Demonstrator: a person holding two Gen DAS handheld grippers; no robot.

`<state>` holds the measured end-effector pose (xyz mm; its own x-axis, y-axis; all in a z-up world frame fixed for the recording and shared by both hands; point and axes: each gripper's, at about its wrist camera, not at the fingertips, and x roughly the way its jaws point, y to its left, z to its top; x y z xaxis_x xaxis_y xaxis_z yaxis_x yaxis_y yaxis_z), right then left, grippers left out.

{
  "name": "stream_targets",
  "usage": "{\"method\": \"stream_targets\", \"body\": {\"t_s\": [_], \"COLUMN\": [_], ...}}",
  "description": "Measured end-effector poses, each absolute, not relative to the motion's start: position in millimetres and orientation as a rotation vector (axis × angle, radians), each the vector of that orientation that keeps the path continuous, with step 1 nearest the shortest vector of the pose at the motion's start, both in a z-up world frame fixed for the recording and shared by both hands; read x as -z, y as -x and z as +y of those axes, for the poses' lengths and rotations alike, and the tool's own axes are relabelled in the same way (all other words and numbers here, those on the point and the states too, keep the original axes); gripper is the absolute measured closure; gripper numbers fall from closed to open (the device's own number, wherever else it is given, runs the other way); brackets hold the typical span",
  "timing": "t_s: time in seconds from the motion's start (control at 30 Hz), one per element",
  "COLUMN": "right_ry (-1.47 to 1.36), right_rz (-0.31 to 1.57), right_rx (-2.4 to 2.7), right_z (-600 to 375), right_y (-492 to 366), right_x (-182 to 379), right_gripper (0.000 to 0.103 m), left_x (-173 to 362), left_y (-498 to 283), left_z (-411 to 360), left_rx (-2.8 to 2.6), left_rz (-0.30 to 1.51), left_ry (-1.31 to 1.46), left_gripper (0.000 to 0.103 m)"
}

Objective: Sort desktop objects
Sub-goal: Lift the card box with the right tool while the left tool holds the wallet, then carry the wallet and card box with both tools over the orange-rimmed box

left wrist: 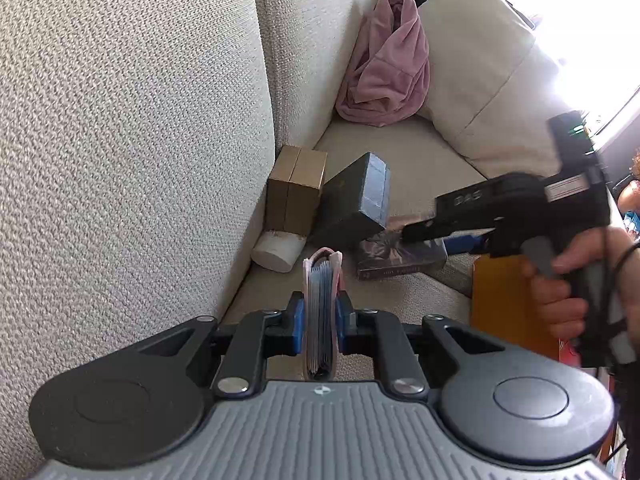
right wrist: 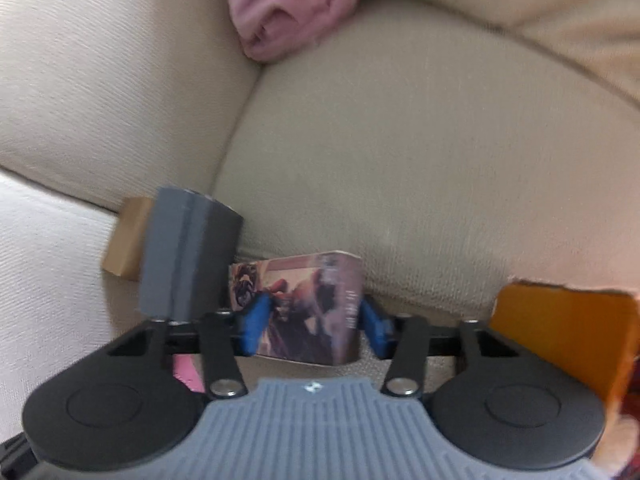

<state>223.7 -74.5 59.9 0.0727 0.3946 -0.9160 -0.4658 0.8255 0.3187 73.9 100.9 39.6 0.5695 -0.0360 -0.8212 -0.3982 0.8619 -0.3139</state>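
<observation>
My left gripper point(left wrist: 320, 320) is shut on a thin pink-covered booklet point(left wrist: 320, 292) with blue-grey pages, held edge-on above the sofa seat. In the right wrist view my right gripper point(right wrist: 316, 328) has its blue pads against both sides of an illustrated box point(right wrist: 308, 292) lying on the seat. The left wrist view shows that same right gripper point(left wrist: 404, 232), held by a hand, reaching down onto the illustrated box point(left wrist: 400, 260). Just behind it a dark grey box point(left wrist: 356, 200) leans tilted.
A brown cardboard box point(left wrist: 296, 192) and a white cylinder point(left wrist: 278, 254) sit against the sofa back. An orange box point(right wrist: 560, 328) stands at the right. A pink garment point(left wrist: 388, 64) and a cream cushion point(left wrist: 480, 72) lie farther along the sofa.
</observation>
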Motion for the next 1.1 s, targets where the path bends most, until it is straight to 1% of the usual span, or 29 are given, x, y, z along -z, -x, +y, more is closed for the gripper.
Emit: {"method": "stream_targets", "body": {"t_s": [0.03,0.1,0.17,0.23,0.4,0.53,0.73,0.9,1.0,1.1], "right_ry": [0.048,0.040,0.050,0.076,0.044,0.029,0.011,-0.061,-0.107,-0.144], "right_rz": [1.341,1.323,1.300,1.275,1.257,1.203,1.089,0.965,0.891,0.861], "right_rx": [-0.661,-0.693,-0.721,-0.737,-0.754,-0.763,-0.818,-0.843,-0.818,-0.769], "right_z": [-76.4,-76.9,-73.5,-68.1,-62.2,-79.6,-129.0,-199.2,-247.0,-288.0], "right_y": [-221.3,-214.3,-205.4,-198.3,-192.4,-181.4,-155.9,-131.6,-118.2,-110.2], "right_x": [-67.0,-77.5,-84.5,-87.0,-88.8,-103.8,-146.5,-196.8,-220.9,-229.5], "right_gripper": [0.069,0.074,0.075,0.075,0.077,0.079,0.079,0.079,0.079,0.079], "left_x": [-27.3,-28.7,-29.0,-13.1,-11.4,-31.7,-74.4,-121.5,-130.6,-145.2], "left_y": [-81.8,-80.2,-79.7,-92.4,-94.8,-86.2,-78.4,-79.6,-85.5,-85.3], "left_z": [98.0,96.5,94.8,88.3,76.8,69.9,41.4,6.4,-18.2,-44.6], "left_rx": [-0.226,-0.231,-0.237,-0.241,-0.256,-0.260,-0.182,-0.053,0.034,0.118], "left_rz": [0.950,0.950,0.952,0.953,0.949,0.925,0.841,0.763,0.737,0.730], "left_ry": [0.506,0.509,0.513,0.511,0.502,0.487,0.441,0.400,0.387,0.359], "left_gripper": [0.086,0.086,0.086,0.086,0.086,0.086,0.086,0.086,0.086,0.086]}}
